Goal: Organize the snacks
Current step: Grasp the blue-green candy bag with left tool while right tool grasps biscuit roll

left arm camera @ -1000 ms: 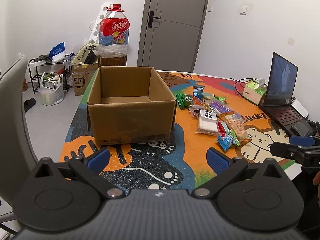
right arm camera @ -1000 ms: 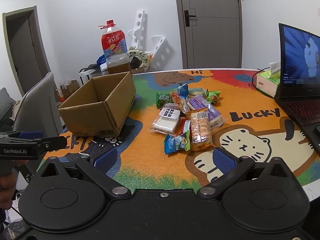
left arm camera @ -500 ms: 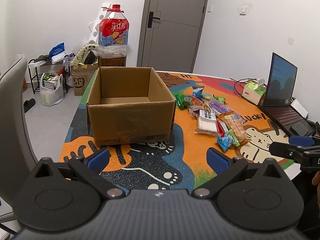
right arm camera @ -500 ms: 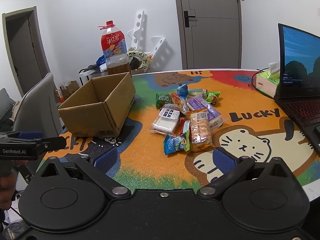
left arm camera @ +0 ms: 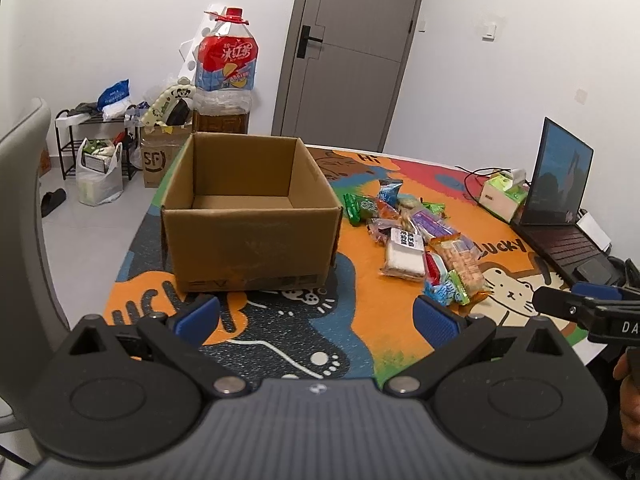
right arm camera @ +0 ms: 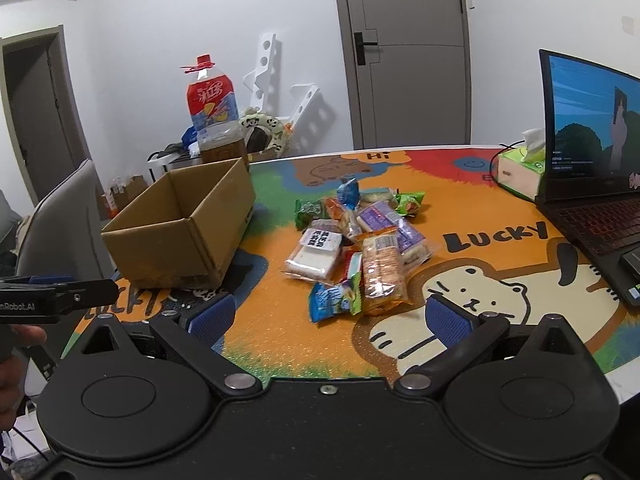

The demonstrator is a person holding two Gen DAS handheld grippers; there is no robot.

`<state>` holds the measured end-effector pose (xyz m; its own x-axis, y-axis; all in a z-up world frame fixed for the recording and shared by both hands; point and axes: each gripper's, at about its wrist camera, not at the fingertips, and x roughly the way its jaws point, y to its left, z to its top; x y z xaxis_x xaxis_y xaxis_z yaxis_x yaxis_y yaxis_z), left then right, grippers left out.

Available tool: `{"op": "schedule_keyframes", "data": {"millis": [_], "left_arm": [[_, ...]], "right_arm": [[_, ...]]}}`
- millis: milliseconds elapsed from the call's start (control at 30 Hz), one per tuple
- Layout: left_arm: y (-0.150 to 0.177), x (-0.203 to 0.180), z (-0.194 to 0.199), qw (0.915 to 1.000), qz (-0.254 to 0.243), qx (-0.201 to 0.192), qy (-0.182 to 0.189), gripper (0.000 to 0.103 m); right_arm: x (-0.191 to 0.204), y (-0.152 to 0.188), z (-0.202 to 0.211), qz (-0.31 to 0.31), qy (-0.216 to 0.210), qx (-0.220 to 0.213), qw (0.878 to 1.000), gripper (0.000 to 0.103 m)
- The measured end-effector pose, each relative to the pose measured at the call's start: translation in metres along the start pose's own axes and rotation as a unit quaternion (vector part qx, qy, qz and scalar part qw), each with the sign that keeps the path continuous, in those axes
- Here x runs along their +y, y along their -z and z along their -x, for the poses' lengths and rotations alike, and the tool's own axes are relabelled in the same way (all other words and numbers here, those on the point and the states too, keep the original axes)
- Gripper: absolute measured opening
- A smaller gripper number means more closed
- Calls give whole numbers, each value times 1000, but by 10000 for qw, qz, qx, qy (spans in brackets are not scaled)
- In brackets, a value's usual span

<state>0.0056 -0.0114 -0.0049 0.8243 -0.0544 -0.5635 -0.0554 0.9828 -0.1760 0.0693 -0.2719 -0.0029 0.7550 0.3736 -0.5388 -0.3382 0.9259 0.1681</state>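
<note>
An open, empty cardboard box stands on the colourful table mat; it also shows in the right wrist view. A pile of wrapped snacks lies to its right, also visible in the right wrist view. My left gripper is open and empty, held above the table's near edge in front of the box. My right gripper is open and empty, just short of the nearest blue snack packet. Each gripper shows from the side in the other's view.
An open laptop and a green tissue box sit at the table's right. A large drink bottle stands behind the box. A grey chair is at the left. Bags and shelves clutter the floor beyond.
Both grippers have held nearly still; the views have barely shifted. Only the laptop screen's picture has changed.
</note>
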Motion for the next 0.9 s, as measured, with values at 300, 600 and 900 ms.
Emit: {"op": "schedule_keyframes", "data": {"millis": [300, 600, 900], "left_arm": [[3, -20, -20, 9998, -57, -72, 185, 101], [1, -43, -46, 9991, -96, -133, 393, 95], [-4, -66, -74, 9986, -39, -45, 519, 88]], "right_arm": [[-26, 3, -6, -190, 170, -261, 9993, 102], [-48, 10, -29, -363, 133, -81, 9992, 74], [-63, 13, -56, -618, 45, 28, 9981, 55]]}}
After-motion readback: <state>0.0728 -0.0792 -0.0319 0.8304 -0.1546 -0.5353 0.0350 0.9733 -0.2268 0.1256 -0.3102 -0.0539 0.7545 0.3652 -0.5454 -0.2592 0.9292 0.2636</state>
